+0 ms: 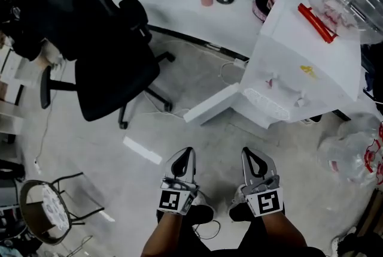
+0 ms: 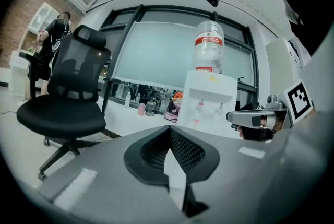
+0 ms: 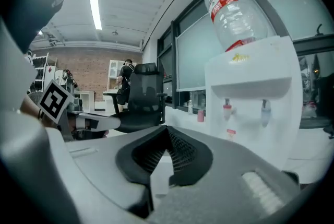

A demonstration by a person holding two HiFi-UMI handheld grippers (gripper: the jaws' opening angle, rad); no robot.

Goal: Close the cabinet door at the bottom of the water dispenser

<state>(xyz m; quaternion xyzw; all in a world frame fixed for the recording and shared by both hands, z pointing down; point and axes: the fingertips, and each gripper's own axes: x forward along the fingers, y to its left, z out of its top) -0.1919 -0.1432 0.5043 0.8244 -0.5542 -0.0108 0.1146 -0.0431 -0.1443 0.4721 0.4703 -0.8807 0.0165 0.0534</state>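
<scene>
I see my left gripper [image 1: 189, 151] and right gripper [image 1: 246, 151] side by side low in frame, each with its tips together, pointing toward the white water dispenser [image 1: 311, 64]. Its bottom cabinet door [image 1: 210, 105] stands swung out leftward over the grey floor [image 1: 197, 133]. A black office chair [image 1: 102, 52] sits further left

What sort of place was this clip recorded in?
Probably an office or lab workroom: a black swivel chair, a white water dispenser with a bottle on top, and a long white desk below windows.

White cabinet door [image 1: 210, 106] wide open (leftward)
</scene>
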